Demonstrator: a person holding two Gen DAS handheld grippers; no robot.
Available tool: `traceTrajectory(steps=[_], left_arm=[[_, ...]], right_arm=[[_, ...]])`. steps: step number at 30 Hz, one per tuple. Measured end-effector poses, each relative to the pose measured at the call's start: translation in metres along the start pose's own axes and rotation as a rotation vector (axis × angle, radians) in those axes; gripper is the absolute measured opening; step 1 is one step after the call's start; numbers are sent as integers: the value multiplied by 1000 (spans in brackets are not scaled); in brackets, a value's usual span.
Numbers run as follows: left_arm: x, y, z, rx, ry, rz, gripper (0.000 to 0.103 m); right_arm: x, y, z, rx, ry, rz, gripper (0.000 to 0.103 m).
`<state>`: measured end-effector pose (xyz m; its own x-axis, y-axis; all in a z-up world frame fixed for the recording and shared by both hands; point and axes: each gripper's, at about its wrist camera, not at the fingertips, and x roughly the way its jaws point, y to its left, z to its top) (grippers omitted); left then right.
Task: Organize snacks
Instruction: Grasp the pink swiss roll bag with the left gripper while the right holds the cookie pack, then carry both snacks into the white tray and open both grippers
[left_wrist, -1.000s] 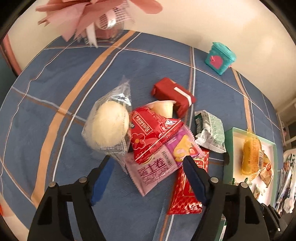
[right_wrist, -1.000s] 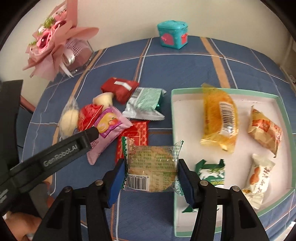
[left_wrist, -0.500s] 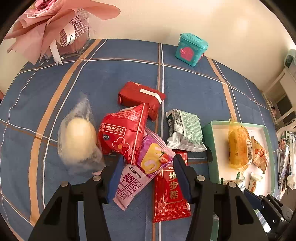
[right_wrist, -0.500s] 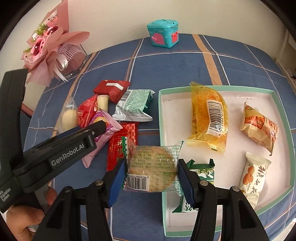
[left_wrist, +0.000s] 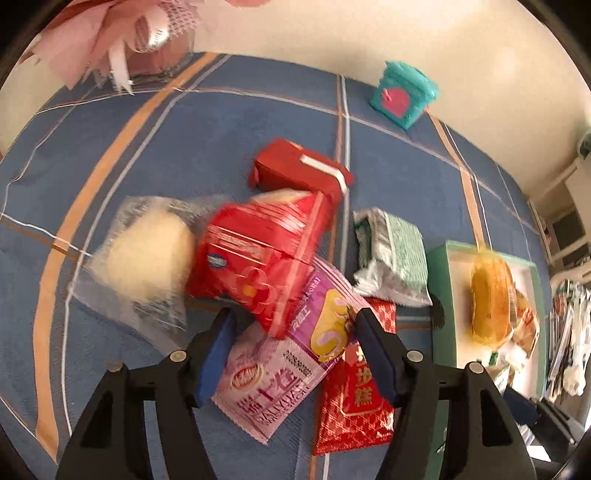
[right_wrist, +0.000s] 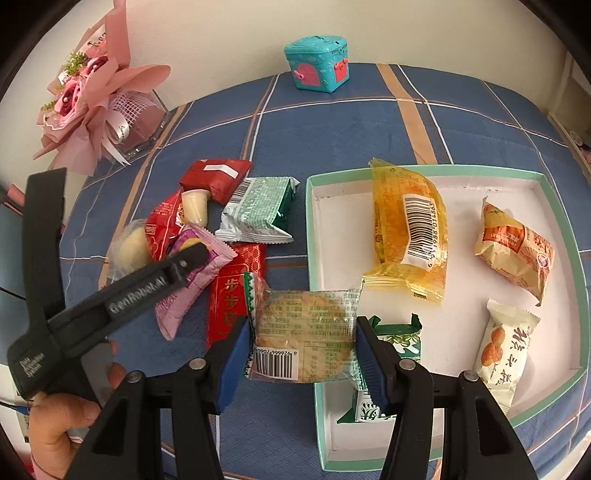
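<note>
- The right gripper (right_wrist: 301, 350) pinches a clear-wrapped biscuit packet (right_wrist: 304, 336) between its blue pads, held above the near left corner of the tray (right_wrist: 569, 236), over its left wall.
- The left gripper (left_wrist: 295, 343) has its jaws spread to either side of a pink packet (left_wrist: 273, 384); whether the pads touch it cannot be told.
- The pink packet lies in a loose pile left of the tray on the blue checked tablecloth (right_wrist: 332, 122), partly under a blurred red packet (left_wrist: 258, 258) and on a flat red sachet (left_wrist: 354, 402).
- A clear bag with a pale bun (left_wrist: 144, 251) sits at the pile's left, a red box (left_wrist: 299, 166) at its far side, a green-and-white packet (left_wrist: 395, 258) nearest the tray.
- Inside the tray lie a yellow packet (right_wrist: 410, 229), an orange-and-cream packet (right_wrist: 517, 247), a white packet (right_wrist: 502, 347) and a green packet (right_wrist: 399, 339).
- A teal box (right_wrist: 317, 66) stands at the cloth's far edge, a pink bouquet (right_wrist: 92, 99) at its far left corner.
</note>
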<state>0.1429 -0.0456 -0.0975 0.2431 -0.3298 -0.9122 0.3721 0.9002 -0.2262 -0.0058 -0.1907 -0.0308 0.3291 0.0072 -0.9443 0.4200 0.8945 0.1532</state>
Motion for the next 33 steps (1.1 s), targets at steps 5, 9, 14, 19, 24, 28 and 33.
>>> traceTrajectory(steps=[5, 9, 14, 19, 24, 28, 33], left_arm=[[6, -13, -4, 46, 81, 12, 69], [12, -17, -11, 53, 158, 56, 69], [5, -19, -17, 38, 175, 82, 56], [-6, -19, -21, 15, 157, 87, 42], [-21, -21, -26, -12, 130, 85, 40], [-36, -27, -29, -18, 92, 65, 40], [-55, -36, -32, -13, 53, 46, 39]], right_arm=[[0, -1, 0, 3, 1, -1, 59], [0, -2, -1, 9, 8, -4, 59], [0, -4, -2, 15, 16, -8, 59], [-3, -5, -2, 14, 18, -4, 59], [-6, -6, -2, 13, 18, -4, 59], [-11, -7, -1, 11, 12, -1, 59], [-15, -13, -2, 9, 11, -4, 59]])
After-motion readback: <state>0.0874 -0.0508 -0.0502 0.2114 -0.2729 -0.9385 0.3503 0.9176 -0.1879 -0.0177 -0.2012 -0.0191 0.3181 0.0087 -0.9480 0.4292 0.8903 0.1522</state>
